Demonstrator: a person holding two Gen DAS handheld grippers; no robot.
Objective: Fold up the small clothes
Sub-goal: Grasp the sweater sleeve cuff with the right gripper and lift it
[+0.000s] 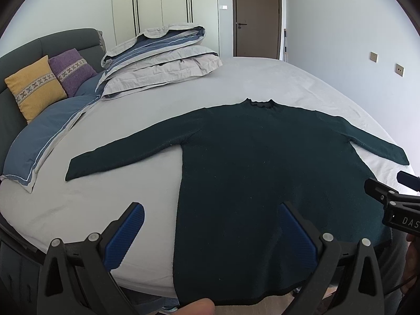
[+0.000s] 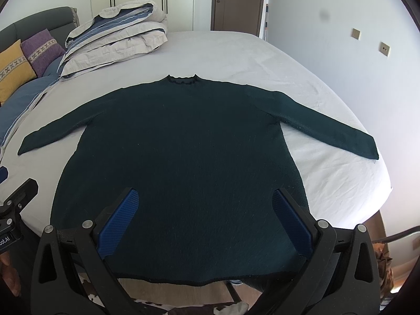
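A dark green long-sleeved sweater (image 1: 262, 162) lies flat on the bed, face up, collar far, both sleeves spread out to the sides; it also shows in the right wrist view (image 2: 183, 152). Its hem hangs slightly over the near bed edge. My left gripper (image 1: 210, 225) is open and empty, above the sweater's lower left edge. My right gripper (image 2: 204, 210) is open and empty, above the sweater's lower middle. The right gripper's body shows at the right of the left wrist view (image 1: 393, 204).
The bed has a light grey sheet (image 1: 275, 78). A folded duvet pile (image 1: 157, 57) sits at the far left, with yellow (image 1: 34, 86) and purple (image 1: 71, 68) cushions against the headboard. A wardrobe and a door (image 1: 258, 15) stand behind.
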